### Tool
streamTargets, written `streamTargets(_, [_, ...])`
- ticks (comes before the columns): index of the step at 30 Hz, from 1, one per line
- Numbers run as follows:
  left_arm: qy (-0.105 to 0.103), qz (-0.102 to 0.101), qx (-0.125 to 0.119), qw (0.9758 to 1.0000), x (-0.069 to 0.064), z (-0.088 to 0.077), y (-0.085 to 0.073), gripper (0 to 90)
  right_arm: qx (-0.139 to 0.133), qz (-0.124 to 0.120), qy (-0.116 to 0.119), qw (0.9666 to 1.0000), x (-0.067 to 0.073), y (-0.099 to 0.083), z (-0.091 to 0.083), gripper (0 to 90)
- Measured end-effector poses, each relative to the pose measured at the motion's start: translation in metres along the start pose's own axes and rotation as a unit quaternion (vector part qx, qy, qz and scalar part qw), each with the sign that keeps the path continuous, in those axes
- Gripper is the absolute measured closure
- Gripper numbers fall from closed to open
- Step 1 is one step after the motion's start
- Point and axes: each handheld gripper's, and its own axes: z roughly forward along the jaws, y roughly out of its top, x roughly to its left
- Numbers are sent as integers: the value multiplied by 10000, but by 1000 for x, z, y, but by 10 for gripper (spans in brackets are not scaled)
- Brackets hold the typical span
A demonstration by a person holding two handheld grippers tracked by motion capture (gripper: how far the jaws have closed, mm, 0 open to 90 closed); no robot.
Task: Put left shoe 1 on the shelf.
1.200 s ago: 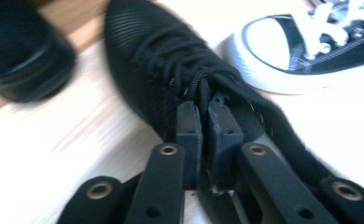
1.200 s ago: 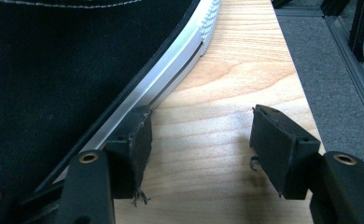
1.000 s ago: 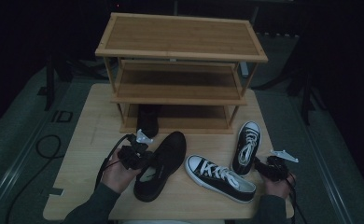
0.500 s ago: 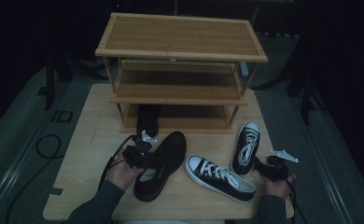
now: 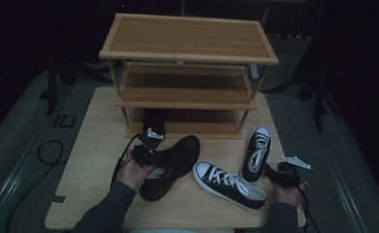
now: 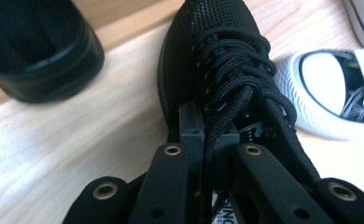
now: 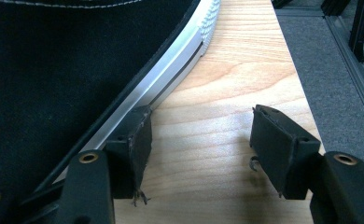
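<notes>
My left fingers [image 6: 210, 140] have just been closing and now pinch the laces and tongue of the black shoe [image 5: 170, 162], so I judge the grip is made and the shoe is ready to lift toward the shoe rack [image 5: 187, 73]. That shoe lies on the counter [image 5: 88, 145] just in front of the rack's bottom shelf, toe pointing away from my left hand. My right fingers [image 7: 201, 147] stand wide and empty beside a sneaker [image 5: 256, 153], the left one touching its white sole.

Three-tier wooden rack [image 5: 190, 41] stands at far side of light wooden table [image 5: 90, 170]. One black shoe [image 5: 154, 121] sits on its bottom shelf. Two black-and-white sneakers [image 5: 229, 184] lie on the tabletop, right of centre.
</notes>
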Motion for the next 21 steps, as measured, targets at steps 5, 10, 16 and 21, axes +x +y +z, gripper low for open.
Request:
streamTargets(5, [-15, 17, -126, 9999, -1, 4, 13, 871, 4, 4, 1, 10000, 0, 0, 0, 384])
streamTargets(10, [12, -90, -243, 9997, 4, 11, 28, 872, -2, -10, 1, 10000, 0, 0, 0, 384])
streamTargets(16, [340, -259, -375, 9984, 11, 24, 46, 871, 3, 2, 3, 10000, 0, 0, 0, 385])
streamTargets(21, [526, -511, -529, 9959, 22, 34, 58, 871, 3, -3, 6, 10000, 0, 0, 0, 384])
